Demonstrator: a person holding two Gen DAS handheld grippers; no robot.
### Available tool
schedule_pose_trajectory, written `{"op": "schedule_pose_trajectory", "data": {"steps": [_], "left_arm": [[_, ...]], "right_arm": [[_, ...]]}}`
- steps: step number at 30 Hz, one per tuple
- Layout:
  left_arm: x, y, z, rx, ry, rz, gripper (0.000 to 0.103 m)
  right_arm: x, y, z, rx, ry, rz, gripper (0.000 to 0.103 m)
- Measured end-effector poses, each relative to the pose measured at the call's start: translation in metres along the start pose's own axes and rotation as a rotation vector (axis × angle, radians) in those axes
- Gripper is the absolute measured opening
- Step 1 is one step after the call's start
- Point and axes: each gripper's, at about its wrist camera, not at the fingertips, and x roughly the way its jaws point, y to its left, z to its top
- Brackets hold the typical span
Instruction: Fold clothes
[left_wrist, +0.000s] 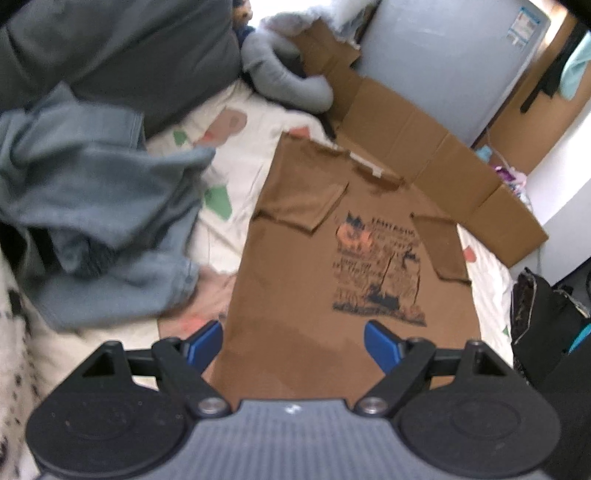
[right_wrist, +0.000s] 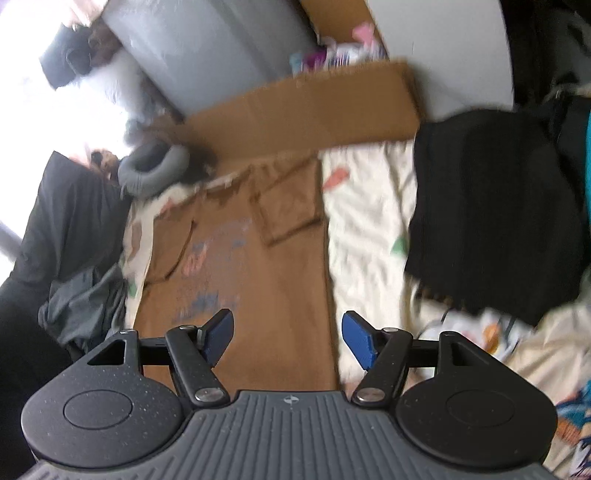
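A brown T-shirt (left_wrist: 314, 273) with a dark and orange print lies flat on the patterned bed sheet, both sleeves folded in over the body. My left gripper (left_wrist: 293, 341) is open and empty above the shirt's bottom hem. In the right wrist view the same shirt (right_wrist: 258, 266) runs away from me. My right gripper (right_wrist: 288, 341) is open and empty above the shirt's lower right edge, its right finger over the sheet.
A heap of blue-grey denim (left_wrist: 92, 221) lies left of the shirt. Flattened cardboard (left_wrist: 424, 147) and a grey neck pillow (left_wrist: 288, 77) lie beyond it. A black garment (right_wrist: 491, 214) lies right of the shirt. A dark jacket (right_wrist: 62, 221) lies at the left.
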Motion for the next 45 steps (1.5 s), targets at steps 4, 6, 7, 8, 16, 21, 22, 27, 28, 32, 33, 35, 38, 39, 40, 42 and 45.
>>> {"op": "schedule_pose_trajectory", "data": {"steps": [4, 6, 7, 8, 16, 21, 22, 27, 28, 32, 33, 35, 38, 39, 40, 42, 45], "left_arm": [[0.017, 0.009, -0.016, -0.032, 0.031, -0.013, 0.085], [0.024, 0.014, -0.023, -0.054, 0.042, -0.004, 0.085], [0.028, 0.017, -0.027, -0.063, 0.05, 0.002, 0.085], [0.032, 0.019, -0.031, -0.069, 0.06, 0.009, 0.085], [0.064, 0.038, -0.055, -0.073, 0.164, 0.068, 0.077], [0.079, 0.047, -0.07, -0.097, 0.207, 0.106, 0.076], [0.082, 0.05, -0.072, -0.121, 0.208, 0.113, 0.076], [0.095, 0.061, -0.078, -0.215, 0.225, 0.131, 0.076], [0.098, 0.061, -0.079, -0.216, 0.232, 0.138, 0.076], [0.109, 0.061, -0.085, -0.205, 0.266, 0.153, 0.076], [0.111, 0.061, -0.086, -0.203, 0.273, 0.158, 0.076], [0.115, 0.062, -0.089, -0.2, 0.291, 0.167, 0.076], [0.118, 0.063, -0.094, -0.193, 0.311, 0.179, 0.076], [0.118, 0.063, -0.094, -0.192, 0.314, 0.182, 0.076], [0.117, 0.064, -0.095, -0.193, 0.316, 0.184, 0.076], [0.116, 0.064, -0.094, -0.196, 0.314, 0.183, 0.076], [0.114, 0.064, -0.094, -0.193, 0.311, 0.182, 0.076]], "right_arm": [[0.021, -0.006, -0.027, -0.02, 0.05, 0.026, 0.071], [0.033, -0.009, -0.04, -0.02, 0.077, 0.024, 0.071], [0.038, -0.011, -0.046, -0.021, 0.091, 0.023, 0.071], [0.044, -0.013, -0.052, -0.021, 0.104, 0.021, 0.07], [0.085, -0.031, -0.087, 0.009, 0.174, 0.008, 0.055], [0.108, -0.038, -0.105, 0.01, 0.223, -0.014, 0.05], [0.113, -0.04, -0.109, 0.01, 0.232, -0.018, 0.05], [0.134, -0.047, -0.126, 0.017, 0.274, -0.04, 0.047], [0.135, -0.049, -0.127, 0.024, 0.275, -0.042, 0.047], [0.142, -0.055, -0.134, 0.05, 0.288, -0.044, 0.047], [0.144, -0.056, -0.136, 0.052, 0.293, -0.047, 0.046], [0.149, -0.058, -0.136, 0.066, 0.297, -0.052, 0.043], [0.155, -0.063, -0.135, 0.098, 0.299, -0.058, 0.043], [0.157, -0.065, -0.135, 0.11, 0.3, -0.056, 0.043], [0.159, -0.067, -0.135, 0.122, 0.301, -0.053, 0.043], [0.162, -0.072, -0.135, 0.146, 0.303, -0.047, 0.043], [0.166, -0.078, -0.134, 0.183, 0.308, -0.039, 0.031]]}}
